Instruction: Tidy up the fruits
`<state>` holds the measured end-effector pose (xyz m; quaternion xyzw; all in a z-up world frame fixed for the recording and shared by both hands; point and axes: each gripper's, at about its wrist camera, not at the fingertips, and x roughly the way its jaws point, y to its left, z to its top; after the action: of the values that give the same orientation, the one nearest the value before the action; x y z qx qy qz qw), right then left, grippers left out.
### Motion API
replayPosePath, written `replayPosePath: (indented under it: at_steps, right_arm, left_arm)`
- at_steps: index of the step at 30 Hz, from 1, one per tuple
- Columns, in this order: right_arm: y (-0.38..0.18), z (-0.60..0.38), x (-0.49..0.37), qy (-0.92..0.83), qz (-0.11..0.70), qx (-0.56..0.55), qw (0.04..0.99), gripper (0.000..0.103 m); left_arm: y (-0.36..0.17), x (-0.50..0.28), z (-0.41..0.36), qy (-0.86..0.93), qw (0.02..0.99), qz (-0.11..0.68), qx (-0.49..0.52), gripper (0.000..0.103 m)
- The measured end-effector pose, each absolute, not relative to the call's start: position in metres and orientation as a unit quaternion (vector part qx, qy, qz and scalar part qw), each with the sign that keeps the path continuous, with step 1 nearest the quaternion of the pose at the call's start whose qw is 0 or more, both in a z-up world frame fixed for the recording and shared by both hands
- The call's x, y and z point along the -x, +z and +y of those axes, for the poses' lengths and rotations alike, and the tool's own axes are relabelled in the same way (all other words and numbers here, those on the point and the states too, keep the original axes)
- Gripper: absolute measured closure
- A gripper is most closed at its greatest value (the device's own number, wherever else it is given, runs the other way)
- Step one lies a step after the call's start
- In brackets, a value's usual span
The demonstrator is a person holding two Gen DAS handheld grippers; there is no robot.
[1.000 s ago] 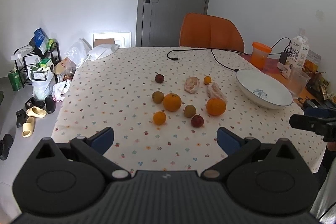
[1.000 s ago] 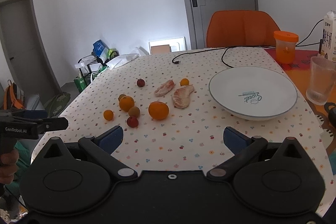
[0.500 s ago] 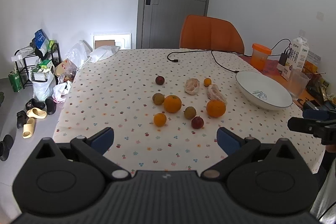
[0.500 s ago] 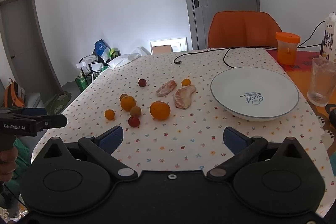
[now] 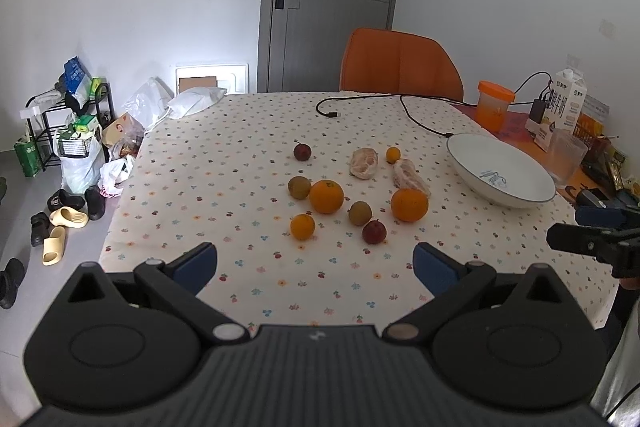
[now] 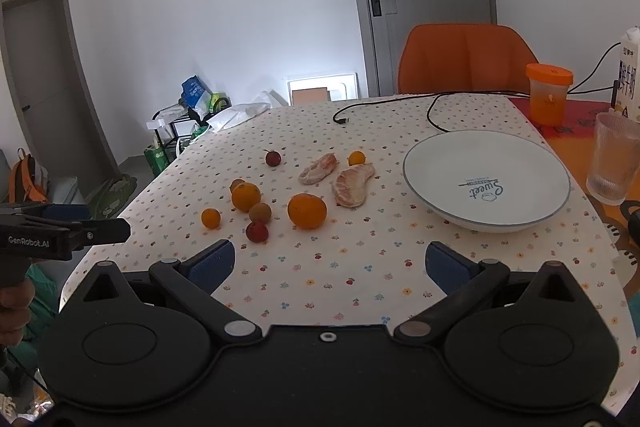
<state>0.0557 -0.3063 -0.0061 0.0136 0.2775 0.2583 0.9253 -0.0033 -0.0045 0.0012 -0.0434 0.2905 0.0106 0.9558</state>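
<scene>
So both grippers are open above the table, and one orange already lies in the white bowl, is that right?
Not quite. The white bowl has nothing in it; the right wrist view shows its bare inside. Both oranges lie on the tablecloth. The left gripper and right gripper are open, as you say.

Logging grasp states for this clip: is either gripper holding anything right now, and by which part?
Nothing is held. The left gripper and right gripper are both open and empty above the table's near edge; every fruit lies on the tablecloth.
</scene>
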Motion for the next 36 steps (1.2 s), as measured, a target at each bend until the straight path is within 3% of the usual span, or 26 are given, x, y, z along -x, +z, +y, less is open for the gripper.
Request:
replayPosePath:
  at_steps: [29, 36]
  right_arm:
    - [-0.028, -0.288, -0.088, 0.307, 0.293, -0.028, 0.905, 0.0]
    - [-0.036, -0.272, -0.1, 0.338, 0.296, -0.034, 0.893, 0.0]
  left_arm:
    - [-0.023, -0.04, 0.001, 0.003, 0.954, 0.298, 0.031, 0.0]
    - [-0.031, -0.053, 0.012, 0.012, 0.955, 0.292, 0.048, 0.005]
